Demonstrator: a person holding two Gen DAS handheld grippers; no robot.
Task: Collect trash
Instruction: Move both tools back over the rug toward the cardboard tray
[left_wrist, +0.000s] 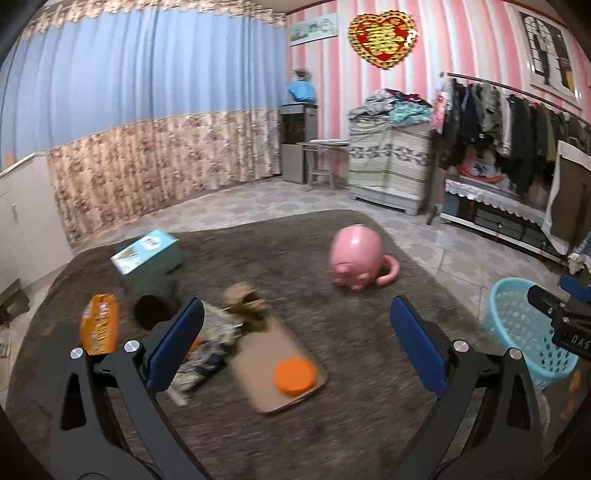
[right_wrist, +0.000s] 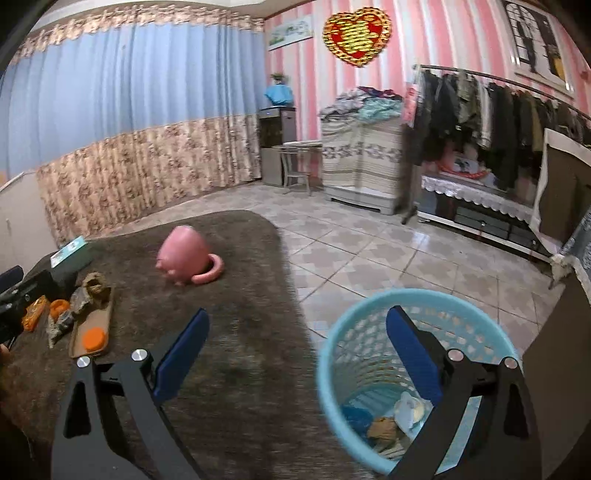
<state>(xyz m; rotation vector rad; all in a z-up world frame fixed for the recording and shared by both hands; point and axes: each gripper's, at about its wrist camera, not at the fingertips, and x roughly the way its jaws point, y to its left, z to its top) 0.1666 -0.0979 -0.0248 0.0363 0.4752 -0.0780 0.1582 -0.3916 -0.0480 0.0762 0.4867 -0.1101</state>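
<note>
Both grippers stand wide and hold nothing. Left gripper hangs over the rug, with a tan tray between its fingers; an orange lid lies on the tray, and crumpled brown paper sits at its 12 o'clock end. An orange packet lies at 9 o'clock, a pink pig at 1 o'clock. Right gripper hangs at the rim of the blue basket, which holds scraps.
</note>
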